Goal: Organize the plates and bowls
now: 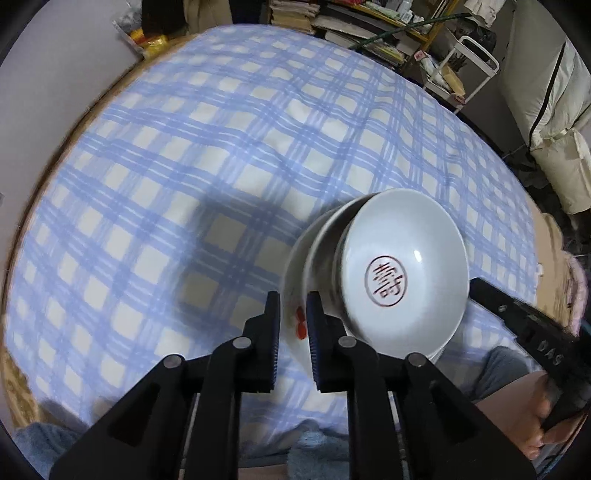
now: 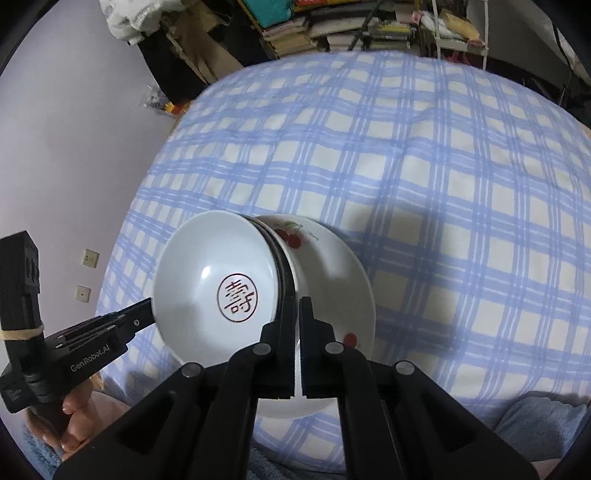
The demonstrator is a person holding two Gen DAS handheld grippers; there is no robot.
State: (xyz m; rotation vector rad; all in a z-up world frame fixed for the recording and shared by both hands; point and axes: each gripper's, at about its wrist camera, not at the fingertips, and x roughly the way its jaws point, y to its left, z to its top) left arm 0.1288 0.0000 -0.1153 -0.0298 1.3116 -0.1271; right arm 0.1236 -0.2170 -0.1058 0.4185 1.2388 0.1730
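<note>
White bowl (image 2: 216,291) tilted on plate (image 2: 332,295) rim

We see a blue-and-cream checked bedcover (image 1: 240,147) spread over a bed, rumpled in soft folds. Beyond its far edge stands a cluttered shelf of stacked books and papers (image 2: 332,26), with a white metal rack (image 1: 465,70) beside it. A pale lilac wall (image 2: 74,129) carries two white wall sockets (image 2: 91,257).
</note>
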